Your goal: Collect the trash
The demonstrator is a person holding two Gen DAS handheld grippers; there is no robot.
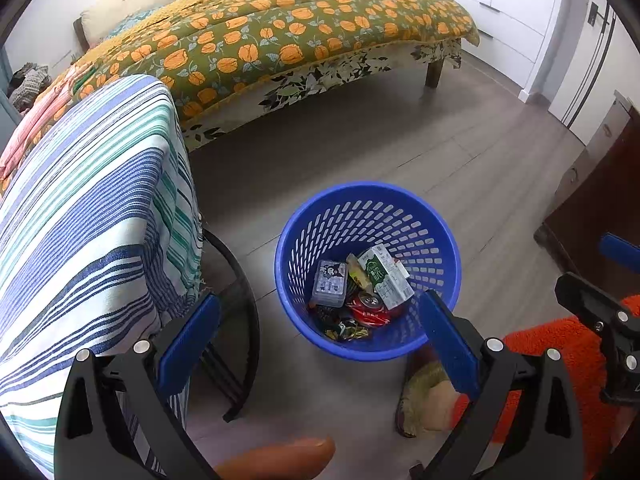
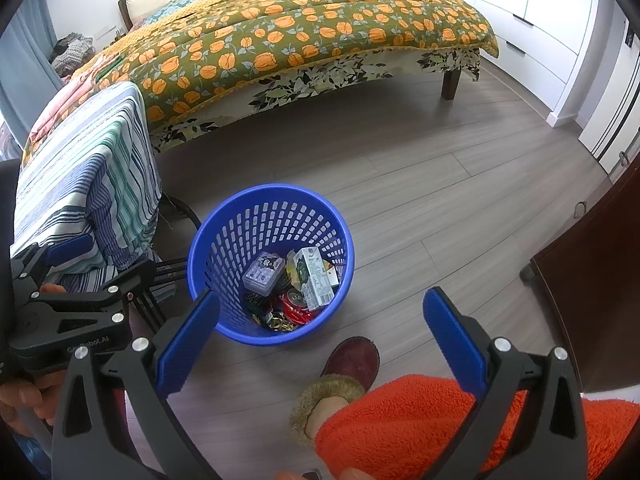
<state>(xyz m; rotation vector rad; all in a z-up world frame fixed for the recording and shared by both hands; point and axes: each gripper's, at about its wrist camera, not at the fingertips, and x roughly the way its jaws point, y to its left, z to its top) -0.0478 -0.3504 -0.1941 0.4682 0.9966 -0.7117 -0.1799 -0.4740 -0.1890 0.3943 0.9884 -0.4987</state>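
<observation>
Trash basket full, both claws spread above the floor

Floorboards (image 2: 420, 184) of grey wood stretch open between the blue basket (image 2: 224, 240) and the bed (image 2: 320, 24), and this wide strip runs on toward the white cupboards (image 2: 532, 8) at the far right. The basket stands upright on the floor, its slotted wall and round rim unbroken. Inside lie the collected pieces: a green and white carton (image 2: 314, 276) leaning on the right, a clear plastic box (image 2: 264, 274) on the left, a crushed red can (image 2: 296, 304) between them lower down, and shiny wrappers (image 2: 280, 324) at the bottom.

The left gripper (image 1: 320, 340) is spread wide and holds nothing; its right finger crosses the basket's near rim in the left wrist view. The right gripper (image 2: 320, 336) is likewise spread and empty, its left finger overlapping the basket's near edge.

Room is tighter at the sides. A striped cloth (image 1: 92, 208) drapes over a black-framed chair (image 1: 240, 320) just left of the basket. A dark wooden cabinet (image 2: 600, 280) stands well apart on the right. Near the basket's front, a dark red slipper (image 2: 354, 360) with a furry cuff rests on the floor, below an orange fleece garment (image 2: 420, 432). The bed's dark leg (image 2: 450, 84) marks its far corner.
</observation>
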